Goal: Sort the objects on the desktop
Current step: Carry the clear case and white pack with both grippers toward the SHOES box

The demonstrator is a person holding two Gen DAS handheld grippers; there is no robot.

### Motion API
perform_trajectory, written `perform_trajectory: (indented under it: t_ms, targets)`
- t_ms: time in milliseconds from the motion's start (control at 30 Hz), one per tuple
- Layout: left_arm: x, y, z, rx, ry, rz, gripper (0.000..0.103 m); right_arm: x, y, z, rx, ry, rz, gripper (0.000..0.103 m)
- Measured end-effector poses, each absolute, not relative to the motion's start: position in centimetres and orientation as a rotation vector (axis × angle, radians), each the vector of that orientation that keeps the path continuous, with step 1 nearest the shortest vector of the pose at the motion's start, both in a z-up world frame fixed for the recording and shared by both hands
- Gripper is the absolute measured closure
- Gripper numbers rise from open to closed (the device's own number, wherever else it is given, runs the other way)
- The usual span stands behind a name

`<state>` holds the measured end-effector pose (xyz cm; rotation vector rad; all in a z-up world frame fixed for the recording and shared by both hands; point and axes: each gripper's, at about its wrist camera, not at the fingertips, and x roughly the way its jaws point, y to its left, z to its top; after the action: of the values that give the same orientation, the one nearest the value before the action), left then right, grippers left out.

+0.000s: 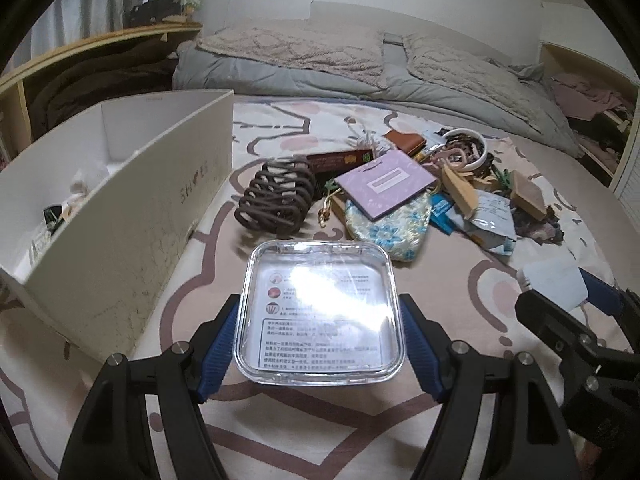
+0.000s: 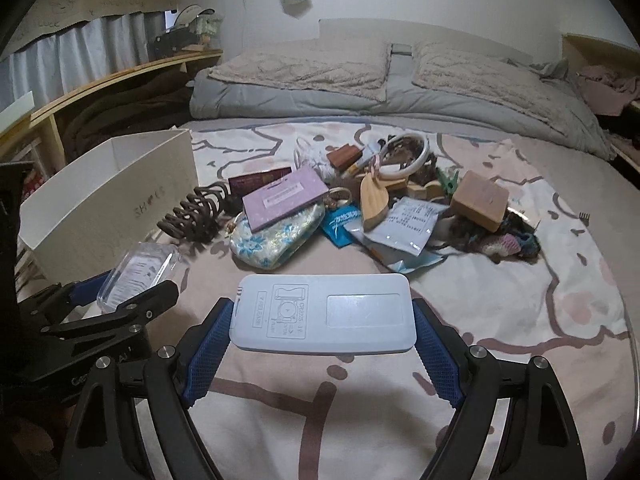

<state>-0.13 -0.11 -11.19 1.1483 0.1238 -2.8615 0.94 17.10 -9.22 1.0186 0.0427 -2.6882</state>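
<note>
**A:** Report the left gripper (image 1: 320, 340).

**B:** Its blue pads (image 1: 218, 350) press both sides of a clear square box (image 1: 320, 312) with a printed label inside. The box is clamped above the patterned bedspread (image 1: 320, 432). The left wrist view shows this grip head-on; the right wrist view shows the same box (image 2: 138, 272) only at an angle, at far left, with one black finger across it.

**A:** Right gripper (image 2: 322, 318)?

**B:** Closed on a pale flat remote-style device (image 2: 324, 316), back side up, with a battery diagram and the word RELEASE readable. That marking is visible in the right wrist view only. In the left wrist view the device (image 1: 554, 284) is a pale corner at the right edge.

**A:** Location of the remaining items?

**B:** A pile near the middle of the bed: brown hair claw (image 1: 276, 200), purple card (image 1: 384, 186) lying on a floral pouch (image 1: 390, 232), white ring dish (image 1: 470, 148). The right wrist view adds a tan block (image 2: 480, 200) and knitted yarn (image 2: 508, 242) seen clearly; the left view shows them cramped at the side.

**A:** Container?

**B:** An open white cardboard box (image 1: 132, 216) stands left of the pile. Only the left wrist view looks into it; small items lie inside, too blurred to identify.
</note>
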Motion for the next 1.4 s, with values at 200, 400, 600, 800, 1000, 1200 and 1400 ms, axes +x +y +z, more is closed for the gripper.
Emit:
perform_trajectory:
  t_ms: [200, 400, 600, 800, 1000, 1200, 1400]
  targets:
    - [0.2, 0.1, -9.7, 1.108, 0.103, -2.884, 0.028, 1.4, 17.1, -8.1, 0.984, 0.034, -2.706, 0.017]
    - [0.5, -0.1, -7.1, 1.017, 0.081, -2.912, 0.028, 1.5, 17.1, -6.3, 0.947, 0.006, -2.716, 0.017]
    - [0.2, -0.9, -4.9, 0.949, 0.087, -2.927, 0.028, 1.3, 16.6, -4.2, 0.892, 0.017, -2.728, 0.017]
    - [-0.6, -2.0, -2.9, 0.889, 0.085, -2.923, 0.028, 0.3, 16.3, -2.8, 0.867, -0.005, -2.723, 0.017]
    - [-1.3, -3.6, -0.9, 0.823, 0.108, -2.91, 0.028, -0.7, 15.7, -1.6, 0.843, -0.02, -2.724, 0.017]
    - [-2.3, -5.5, 1.1, 0.769, 0.172, -2.885, 0.028, -2.1, 14.9, -0.5, 0.815, -0.023, -2.722, 0.017]
    - [-3.2, -7.0, 2.4, 0.733, 0.208, -2.88, 0.028, -3.3, 13.6, 0.5, 0.8, -0.035, -2.7, 0.017]
